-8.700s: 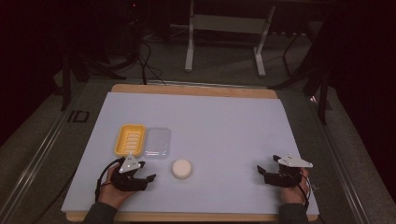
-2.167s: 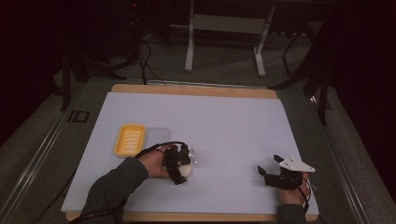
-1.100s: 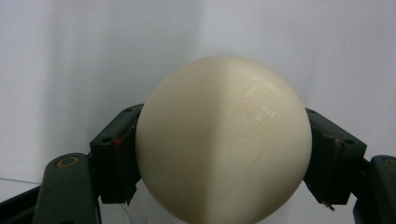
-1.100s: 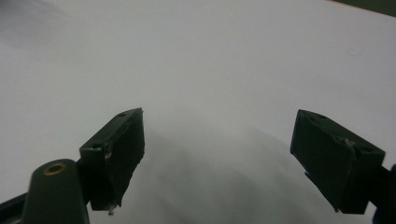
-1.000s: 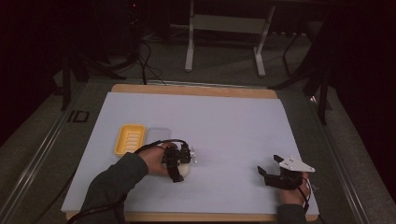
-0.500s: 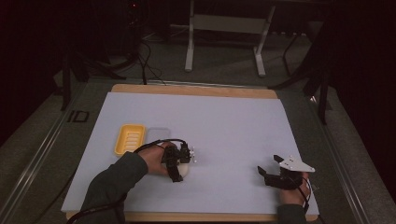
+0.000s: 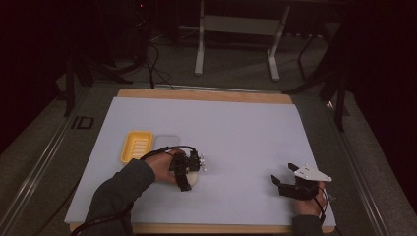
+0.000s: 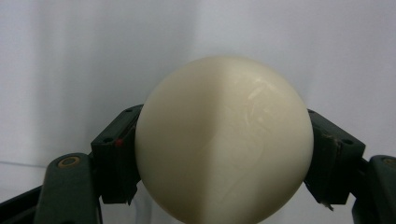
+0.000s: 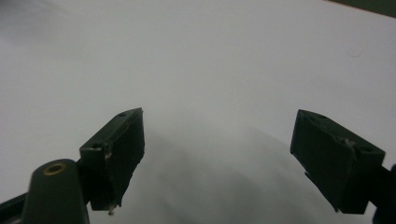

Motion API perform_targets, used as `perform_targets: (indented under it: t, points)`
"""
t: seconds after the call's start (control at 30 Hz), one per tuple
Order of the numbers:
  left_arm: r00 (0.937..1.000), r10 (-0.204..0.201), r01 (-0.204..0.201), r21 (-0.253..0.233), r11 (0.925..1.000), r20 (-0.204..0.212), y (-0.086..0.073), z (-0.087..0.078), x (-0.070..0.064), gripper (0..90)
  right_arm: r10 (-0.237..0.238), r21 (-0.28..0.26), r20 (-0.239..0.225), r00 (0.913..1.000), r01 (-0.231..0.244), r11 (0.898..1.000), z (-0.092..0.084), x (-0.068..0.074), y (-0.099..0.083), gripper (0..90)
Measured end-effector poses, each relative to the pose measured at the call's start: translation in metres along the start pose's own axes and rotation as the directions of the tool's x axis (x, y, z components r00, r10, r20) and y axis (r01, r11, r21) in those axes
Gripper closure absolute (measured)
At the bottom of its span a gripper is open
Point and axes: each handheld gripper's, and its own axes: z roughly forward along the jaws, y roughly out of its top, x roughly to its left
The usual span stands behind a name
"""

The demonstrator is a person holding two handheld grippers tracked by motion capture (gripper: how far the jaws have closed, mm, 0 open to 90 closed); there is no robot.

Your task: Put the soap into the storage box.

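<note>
A cream, rounded, smooth object [image 8: 224, 140] sits between the jaws of my left gripper [image 8: 224, 156], and both black pads press on its sides. In the high view that gripper [image 7: 189, 173] is left of the table's middle, near the front, with the cream object [image 7: 193, 179] partly hidden under it. I cannot tell whether the object rests on the sheet. My right gripper [image 7: 282, 173] stands open near the front right, its jaws [image 9: 217, 126] wide apart over bare white sheet with nothing between them.
A yellow tray [image 7: 137, 146] and a clear lid [image 7: 165, 142] lie side by side just behind my left hand. A white sheet [image 7: 236, 128] covers the wooden table. Cables and a stand's legs are on the floor beyond the far edge.
In the earliest frame my left gripper was at the front left and the cream object lay free. My left hand has since moved right and closed on it. Nothing has moved in the last second.
</note>
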Motion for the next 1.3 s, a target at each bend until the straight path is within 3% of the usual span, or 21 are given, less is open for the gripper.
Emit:
perform_targets:
  t: [0.5, 0.57, 0.77, 0.8, 1.1, 1.3]
  points:
    - [0.9994, -0.029, 0.029, 0.000, 0.9996, -0.019, -0.011, -0.013, 0.005, 25.1, 0.000, 0.000, 0.001, 1.0000, 0.000, 1.000, 0.000, 0.000, 0.000, 17.6]
    - [0.9985, -0.049, 0.050, 0.012, 0.9987, -0.023, -0.013, -0.015, 0.008, 25.2, -0.001, -0.001, 0.002, 1.0000, 0.001, 1.000, 0.000, 0.000, 0.000, 17.6]
    - [0.9968, -0.080, 0.080, -0.016, 0.9967, -0.002, -0.018, -0.019, 0.012, 25.1, -0.001, 0.000, 0.002, 1.0000, 0.001, 1.000, 0.000, 0.000, 0.000, 17.6]
    - [0.9950, -0.100, 0.099, -0.025, 0.9947, -0.002, -0.018, -0.020, 0.013, 25.1, -0.002, -0.001, 0.002, 1.0000, 0.002, 1.000, 0.000, 0.000, 0.000, 17.6]
    - [0.9917, -0.128, 0.128, -0.051, 0.9905, -0.011, -0.020, -0.029, 0.016, 25.1, -0.001, 0.000, 0.002, 1.0000, 0.001, 1.000, 0.000, 0.000, 0.000, 17.6]
    - [0.9820, -0.187, 0.184, -0.067, 0.9806, -0.030, -0.024, -0.035, 0.022, 25.1, -0.001, 0.000, 0.002, 1.0000, 0.001, 1.000, 0.000, 0.000, 0.000, 17.6]
